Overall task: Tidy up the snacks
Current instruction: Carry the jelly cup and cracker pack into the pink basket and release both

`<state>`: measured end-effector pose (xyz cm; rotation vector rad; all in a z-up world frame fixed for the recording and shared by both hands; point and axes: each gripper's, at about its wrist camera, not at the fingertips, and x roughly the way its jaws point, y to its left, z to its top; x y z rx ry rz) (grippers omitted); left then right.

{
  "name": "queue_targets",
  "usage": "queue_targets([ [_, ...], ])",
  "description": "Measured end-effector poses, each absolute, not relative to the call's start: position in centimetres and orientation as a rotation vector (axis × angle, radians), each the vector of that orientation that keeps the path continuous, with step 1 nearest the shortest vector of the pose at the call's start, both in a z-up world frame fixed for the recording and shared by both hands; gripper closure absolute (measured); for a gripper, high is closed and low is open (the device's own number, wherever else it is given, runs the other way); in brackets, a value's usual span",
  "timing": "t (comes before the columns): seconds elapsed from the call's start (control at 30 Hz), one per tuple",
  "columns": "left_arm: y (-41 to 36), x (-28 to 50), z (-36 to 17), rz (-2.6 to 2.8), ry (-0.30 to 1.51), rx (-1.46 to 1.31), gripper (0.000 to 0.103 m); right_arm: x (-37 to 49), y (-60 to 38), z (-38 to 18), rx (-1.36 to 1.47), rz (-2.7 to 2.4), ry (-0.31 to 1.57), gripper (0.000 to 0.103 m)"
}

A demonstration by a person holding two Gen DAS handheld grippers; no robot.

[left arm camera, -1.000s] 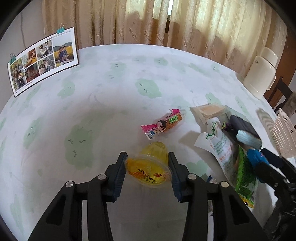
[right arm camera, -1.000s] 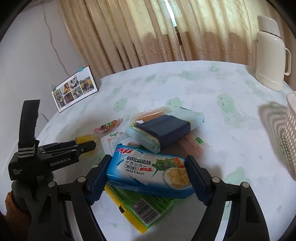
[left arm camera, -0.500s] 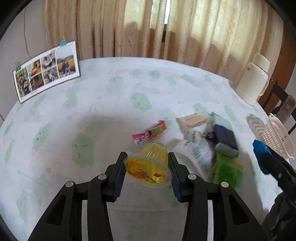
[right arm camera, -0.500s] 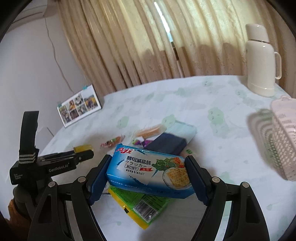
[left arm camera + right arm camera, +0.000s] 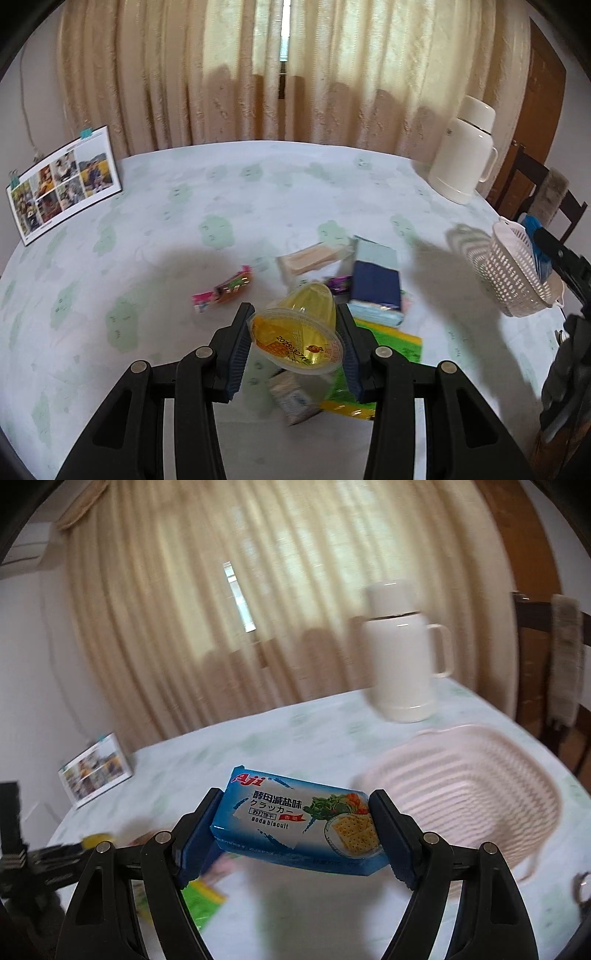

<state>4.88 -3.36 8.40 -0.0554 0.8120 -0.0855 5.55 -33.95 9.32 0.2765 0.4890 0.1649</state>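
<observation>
Both your tools have risen off the desk, right tool (image 5: 295,827) clamping the cracker pack (image 5: 299,821) crosswise just before the basket (image 5: 476,794), nearer than left tool (image 5: 293,341) holding the jelly cup (image 5: 299,338).

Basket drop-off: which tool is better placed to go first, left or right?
Right. The right tool holds the soda biscuit pack beside the pink basket. The left tool, gripping the jelly cup, is over the snack pile, farther away.

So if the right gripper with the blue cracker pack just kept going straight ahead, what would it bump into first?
Probably the pink basket: it lies just ahead and slightly right of the right gripper holding the soda biscuit pack. Blur makes depth uncertain.
</observation>
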Motion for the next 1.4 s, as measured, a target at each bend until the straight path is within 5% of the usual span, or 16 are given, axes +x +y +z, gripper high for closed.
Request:
queue_targets([
  [0.4, -8.3, 5.9, 8.8, -0.132, 0.824, 0.005, 0.063, 8.2, -41.7, 7.1, 0.377, -0.008, 0.528, 0.015],
  [1.33, -30.3, 10.7, 9.7, -0.563, 0.797, 0.137, 0.062, 4.3, -47.6, 7.5, 0.538, -0.314, 0.34, 0.014],
  [1.4, -31.3, 11.1, 9.5, -0.58, 0.798, 0.133, 0.055, 4.3, -47.7, 7.5, 0.54, -0.321, 0.343, 0.014],
])
